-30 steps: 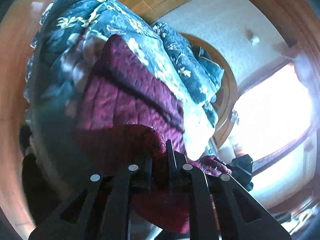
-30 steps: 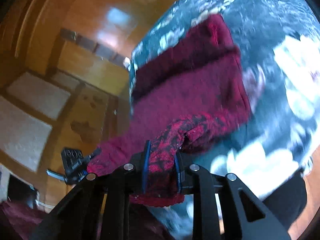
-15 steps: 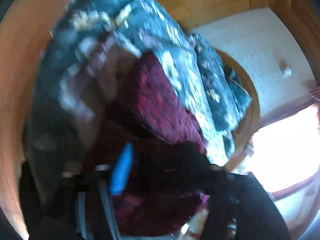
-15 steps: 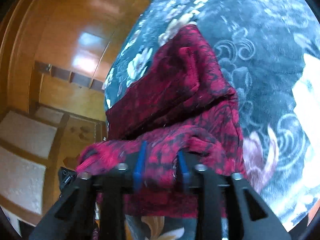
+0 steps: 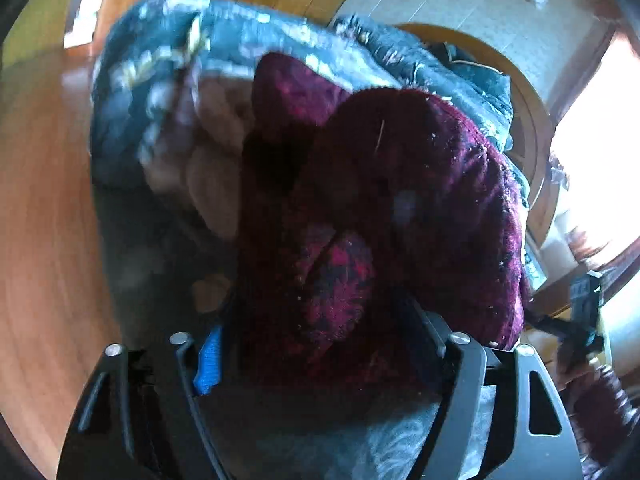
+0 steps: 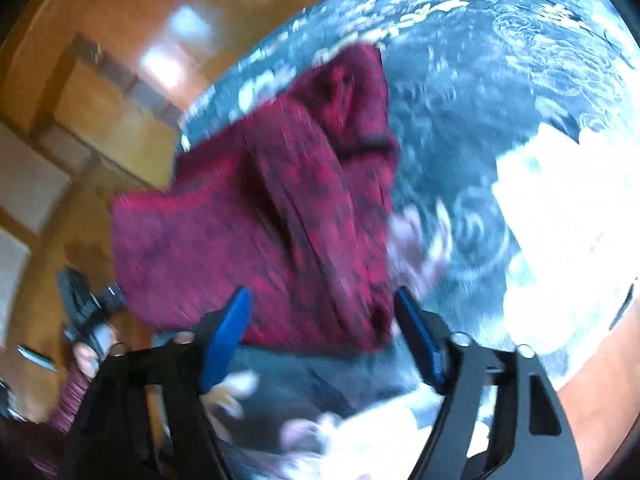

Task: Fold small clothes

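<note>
Left wrist view: the left hand-held gripper (image 5: 316,344) points down at a dark red garment (image 5: 400,208) lying bunched on a bed covered with a teal floral bedspread (image 5: 160,92). Its jaws stand well apart and are closing at this moment. A thick fold of the garment lies between them, but the blue pad (image 5: 209,360) on the left finger stands clear of the cloth, so the grip is released. The right finger is largely hidden by the cloth, and contact there cannot be told. The picture is blurred. A wooden floor (image 5: 44,216) shows to the left, and a bright window (image 5: 592,152) to the right. At the right edge a second black device (image 5: 584,300) is visible above a dark red sleeve (image 5: 600,412).

Right wrist view: the right hand-held gripper (image 6: 324,336) also points down at the same garment (image 6: 256,224), which lies roughly flat with a lengthwise crease on the bedspread (image 6: 500,72), near the bed's left edge. The jaws are spread wide and are opening. The garment's near hem lies between the two blue pads (image 6: 228,332), which do not press on it; the grip is released. At lower left a person's hand (image 6: 86,354) holds the other black device beside wooden furniture (image 6: 100,100). This picture is blurred too.
</note>
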`<state>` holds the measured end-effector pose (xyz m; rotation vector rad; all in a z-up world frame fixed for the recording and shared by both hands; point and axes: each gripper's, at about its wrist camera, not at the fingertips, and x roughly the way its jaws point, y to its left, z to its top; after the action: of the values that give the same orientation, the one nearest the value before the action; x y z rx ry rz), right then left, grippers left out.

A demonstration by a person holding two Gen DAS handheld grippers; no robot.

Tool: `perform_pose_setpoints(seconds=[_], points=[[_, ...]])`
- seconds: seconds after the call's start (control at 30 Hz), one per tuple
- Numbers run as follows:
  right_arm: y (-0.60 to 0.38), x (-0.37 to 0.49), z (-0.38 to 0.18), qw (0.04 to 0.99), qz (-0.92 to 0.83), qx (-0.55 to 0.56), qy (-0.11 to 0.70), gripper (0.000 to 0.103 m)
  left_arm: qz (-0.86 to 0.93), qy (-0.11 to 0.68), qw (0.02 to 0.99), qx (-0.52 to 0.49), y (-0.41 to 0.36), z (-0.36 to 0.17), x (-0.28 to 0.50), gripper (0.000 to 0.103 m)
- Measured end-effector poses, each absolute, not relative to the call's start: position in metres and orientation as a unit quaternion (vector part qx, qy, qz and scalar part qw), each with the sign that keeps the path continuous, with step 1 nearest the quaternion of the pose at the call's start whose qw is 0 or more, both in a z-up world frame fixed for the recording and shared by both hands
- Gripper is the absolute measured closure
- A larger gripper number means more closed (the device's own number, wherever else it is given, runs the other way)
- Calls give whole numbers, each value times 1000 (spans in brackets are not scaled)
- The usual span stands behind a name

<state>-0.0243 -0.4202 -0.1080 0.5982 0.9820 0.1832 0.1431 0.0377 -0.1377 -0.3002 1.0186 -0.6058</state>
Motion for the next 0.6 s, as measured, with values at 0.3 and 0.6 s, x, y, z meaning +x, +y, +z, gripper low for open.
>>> perform_pose_setpoints(seconds=[0.3, 0.6], points=[[-410, -23, -120, 834, 58, 261, 483, 79, -284, 470, 811, -202, 70, -120, 122, 89], [-411, -61, -91, 840, 72, 269, 466, 82, -308, 460, 802, -225, 79, -99, 62, 89]])
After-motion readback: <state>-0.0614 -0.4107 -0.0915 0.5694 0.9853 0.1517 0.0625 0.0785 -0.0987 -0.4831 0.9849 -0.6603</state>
